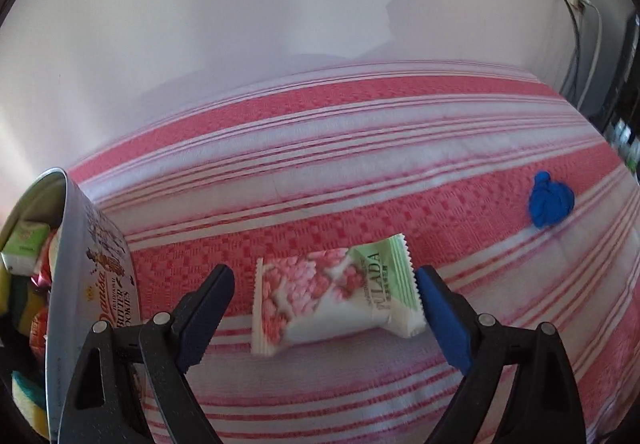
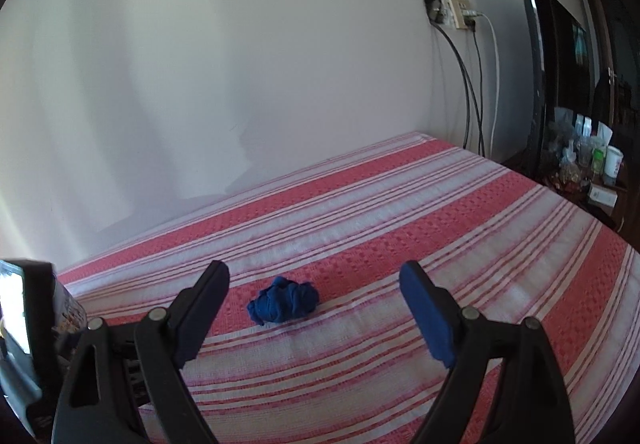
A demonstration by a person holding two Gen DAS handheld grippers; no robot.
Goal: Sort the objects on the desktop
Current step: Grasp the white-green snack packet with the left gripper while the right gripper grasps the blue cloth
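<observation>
The snack packet (image 1: 336, 296) lies flat on the striped cloth (image 1: 360, 147), between the wide-apart jaws of the left gripper (image 1: 326, 284) — neither pad touches it. Left of the packet stands the cookie tin (image 1: 96, 268), holding other items. Well right of the packet sits the crumpled blue cloth (image 2: 283, 304) — framed by the right gripper (image 2: 314, 282), its jaws spread and not touching it.

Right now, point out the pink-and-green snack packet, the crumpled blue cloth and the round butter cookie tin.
Pink-and-green snack packet (image 1: 336, 296): left wrist view, middle of the wrapper face.
Crumpled blue cloth (image 2: 285, 303): right wrist view, centre of the bundle.
Round butter cookie tin (image 1: 102, 276): left wrist view, printed outer wall.
</observation>
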